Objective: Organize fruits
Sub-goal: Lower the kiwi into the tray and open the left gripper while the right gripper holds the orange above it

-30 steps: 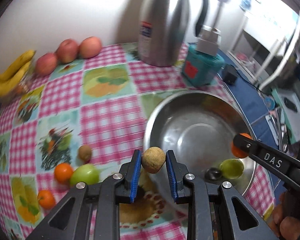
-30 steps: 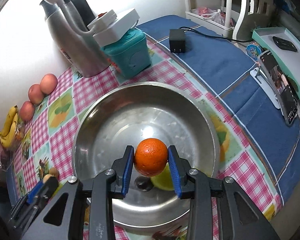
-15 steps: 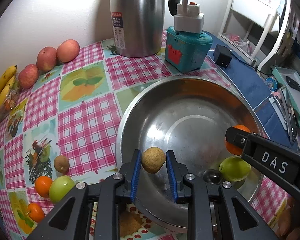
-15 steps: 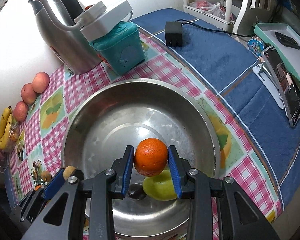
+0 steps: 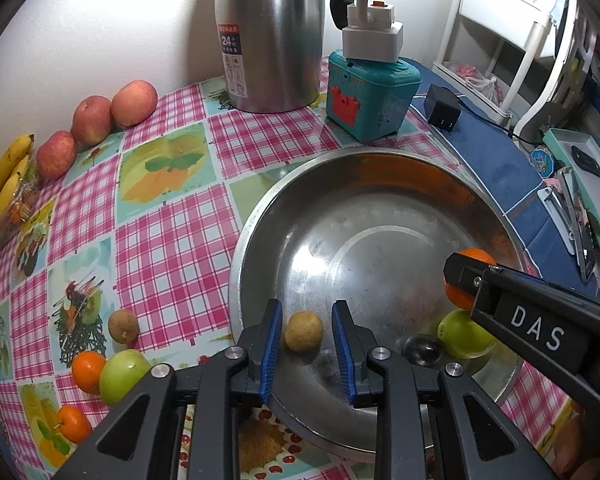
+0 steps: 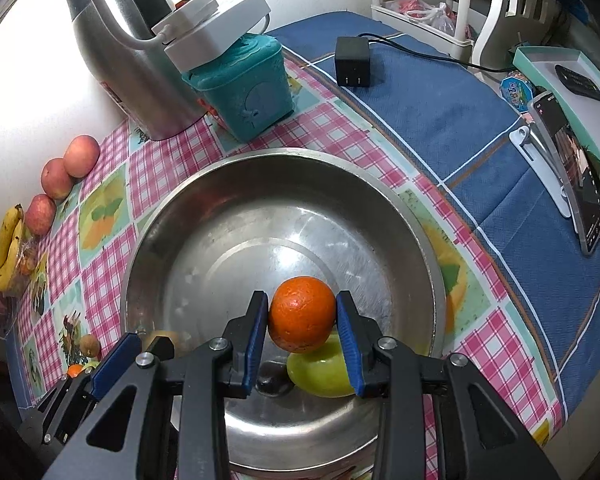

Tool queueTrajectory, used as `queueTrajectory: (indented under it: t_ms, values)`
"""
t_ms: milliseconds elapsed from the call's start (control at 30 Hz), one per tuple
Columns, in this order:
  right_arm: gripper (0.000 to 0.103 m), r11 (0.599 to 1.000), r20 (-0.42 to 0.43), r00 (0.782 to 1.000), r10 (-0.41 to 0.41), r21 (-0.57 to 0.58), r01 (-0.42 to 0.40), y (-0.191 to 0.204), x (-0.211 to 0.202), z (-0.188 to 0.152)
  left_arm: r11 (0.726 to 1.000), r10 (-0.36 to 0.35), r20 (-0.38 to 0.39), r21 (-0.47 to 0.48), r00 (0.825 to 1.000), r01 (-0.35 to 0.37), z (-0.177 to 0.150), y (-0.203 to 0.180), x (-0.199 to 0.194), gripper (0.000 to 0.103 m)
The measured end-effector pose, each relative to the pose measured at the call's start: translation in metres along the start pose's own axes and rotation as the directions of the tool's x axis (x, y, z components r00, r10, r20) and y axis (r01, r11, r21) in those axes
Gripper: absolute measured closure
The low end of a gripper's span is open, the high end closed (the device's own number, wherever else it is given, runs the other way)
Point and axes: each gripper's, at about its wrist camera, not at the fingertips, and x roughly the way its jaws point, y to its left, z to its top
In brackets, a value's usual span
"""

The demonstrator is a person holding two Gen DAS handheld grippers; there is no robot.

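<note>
Since half a second ago the left gripper (image 5: 304, 338) has let its jaws spread, and the small brown fruit (image 5: 304, 331) it was clamping now sits between the blue pads with a gap on each side, inside the near-left wall of the steel bowl (image 5: 260, 232). Whether the fruit rests on the metal or is in mid-fall cannot be told. The right gripper (image 6: 302, 322) has not changed: its jaws are closed on an orange (image 6: 302, 314), held above the near part of the bowl, over a green fruit (image 6: 324, 372) that lies on the bowl floor next to a dark round object (image 6: 270, 380).

On the checked tablecloth (image 5: 168, 240) left of the bowl lie another small brown fruit (image 5: 123, 325), a green fruit (image 5: 123, 376) with an orange (image 5: 88, 372) touching its left side, and a smaller orange (image 5: 74, 424) nearer still. Far left, against the wall, three red apples (image 5: 94, 120) stand in a row beside a bunch of bananas (image 5: 4, 184). Beyond the bowl stand a steel thermos jug (image 5: 272, 36) and, to its right, a teal box (image 5: 372, 96) with a white adapter (image 5: 372, 38) on top. A black charger (image 6: 353, 62) lies on the blue cloth (image 6: 440, 112) to the far right
</note>
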Motion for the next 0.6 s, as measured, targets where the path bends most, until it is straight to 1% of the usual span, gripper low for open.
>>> queueTrajectory:
  t_ms: [267, 400, 467, 533, 567, 600]
  values:
    - [0.066, 1.000, 0.004, 1.000, 0.004, -0.012, -0.004, 0.002, -0.002, 0.001, 1.000, 0.004, 0.004, -0.020, 1.000, -0.004, 0.000, 0.006, -0.006, 0.074]
    - [0.066, 1.000, 0.003, 1.000, 0.004, -0.012, -0.004, 0.003, -0.002, 0.000, 0.999, 0.014, 0.006, -0.037, 1.000, -0.014, 0.001, 0.011, -0.009, 0.068]
    - [0.066, 1.000, 0.000, 1.000, 0.005, -0.015, -0.005, 0.003, -0.002, 0.000, 0.999, 0.022, 0.006, -0.042, 1.000, -0.022, 0.001, 0.013, -0.010, 0.066]
    - [0.066, 1.000, -0.001, 1.000, 0.006, -0.021, -0.006, 0.004, -0.002, 0.000, 0.998, 0.028, 0.006, -0.048, 1.000, -0.028, 0.001, 0.015, -0.011, 0.062]
    - [0.065, 1.000, 0.003, 1.000, 0.007, -0.024, -0.007, 0.005, -0.003, 0.000, 0.998, 0.030, 0.006, -0.051, 1.000, -0.030, 0.001, 0.016, -0.012, 0.061]
    - [0.060, 1.000, 0.007, 1.000, 0.006, -0.025, -0.006, 0.005, -0.004, 0.000, 0.998, 0.033, 0.005, -0.055, 0.999, -0.033, 0.000, 0.018, -0.013, 0.058]
